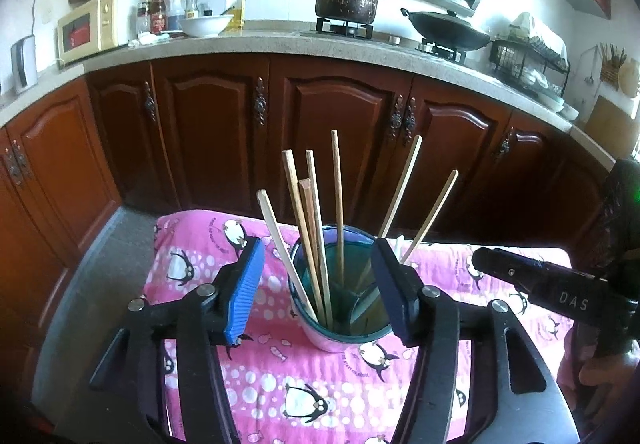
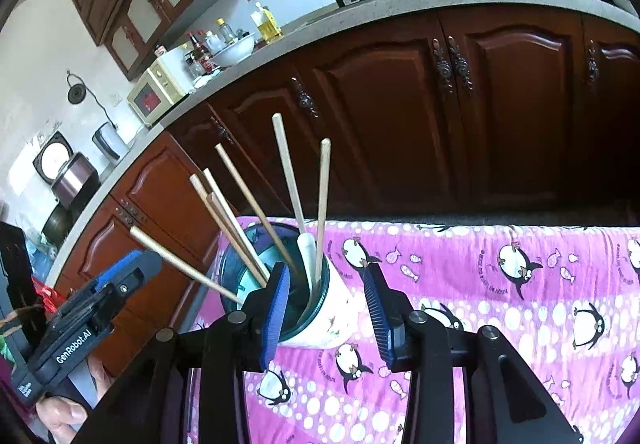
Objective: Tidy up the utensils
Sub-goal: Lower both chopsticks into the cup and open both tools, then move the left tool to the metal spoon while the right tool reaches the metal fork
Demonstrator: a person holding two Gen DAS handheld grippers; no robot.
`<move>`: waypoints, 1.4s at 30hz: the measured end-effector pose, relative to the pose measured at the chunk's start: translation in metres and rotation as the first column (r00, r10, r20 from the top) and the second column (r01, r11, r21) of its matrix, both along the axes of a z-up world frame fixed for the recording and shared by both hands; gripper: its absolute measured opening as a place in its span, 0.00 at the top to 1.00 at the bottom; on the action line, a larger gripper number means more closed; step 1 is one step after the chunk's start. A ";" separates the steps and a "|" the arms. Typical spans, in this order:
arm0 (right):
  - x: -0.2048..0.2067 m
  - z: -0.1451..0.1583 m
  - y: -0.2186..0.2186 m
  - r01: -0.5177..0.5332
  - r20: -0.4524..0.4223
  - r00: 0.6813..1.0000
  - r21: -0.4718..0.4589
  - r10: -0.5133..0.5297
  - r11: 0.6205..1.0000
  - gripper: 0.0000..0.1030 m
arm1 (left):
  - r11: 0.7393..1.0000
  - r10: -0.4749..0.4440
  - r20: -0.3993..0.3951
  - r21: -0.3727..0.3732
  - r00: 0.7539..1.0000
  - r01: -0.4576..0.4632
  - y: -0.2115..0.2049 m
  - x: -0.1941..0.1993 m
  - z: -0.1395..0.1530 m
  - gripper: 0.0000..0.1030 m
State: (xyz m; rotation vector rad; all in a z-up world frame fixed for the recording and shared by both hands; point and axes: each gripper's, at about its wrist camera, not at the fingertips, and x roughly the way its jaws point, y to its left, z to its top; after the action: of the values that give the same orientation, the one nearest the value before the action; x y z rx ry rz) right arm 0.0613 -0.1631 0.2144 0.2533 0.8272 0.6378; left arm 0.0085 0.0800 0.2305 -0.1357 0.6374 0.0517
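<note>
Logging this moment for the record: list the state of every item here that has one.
left gripper: open, holding nothing.
right gripper: open, holding nothing.
cup: upright on the penguin cloth.
chopsticks: standing in the cup, leaning outward.
pot: lidded, on the stove.

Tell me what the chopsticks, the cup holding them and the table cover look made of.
Chopsticks: pale, matte sticks, probably bamboo or wood. Cup: glossy with a teal interior, white outside, a dark rim; likely enamel or ceramic, cannot tell. Table cover: soft pink penguin-print cloth, slightly wrinkled.
</note>
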 end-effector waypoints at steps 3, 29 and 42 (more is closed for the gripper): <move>-0.006 0.003 0.003 -0.004 0.012 1.000 -0.009 0.004 1.000 0.62 | 1.000 0.009 0.014 0.015 1.000 -0.009 -0.001 -0.004 0.005 0.42; -0.059 0.022 -0.002 0.006 0.105 0.995 -0.074 0.002 0.997 0.57 | 0.997 0.035 0.087 0.066 0.996 -0.041 -0.023 -0.050 0.022 0.32; -0.073 -0.001 -0.037 0.030 0.066 0.998 -0.119 -0.022 0.992 0.57 | 0.998 -0.036 0.003 0.044 0.999 0.036 -0.055 -0.061 -0.015 0.32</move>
State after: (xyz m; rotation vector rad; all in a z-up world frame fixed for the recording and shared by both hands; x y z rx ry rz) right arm -0.0118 -0.1996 0.2138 0.1332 0.7961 0.5665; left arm -0.0520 0.0251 0.2157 -0.0822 0.6347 0.0304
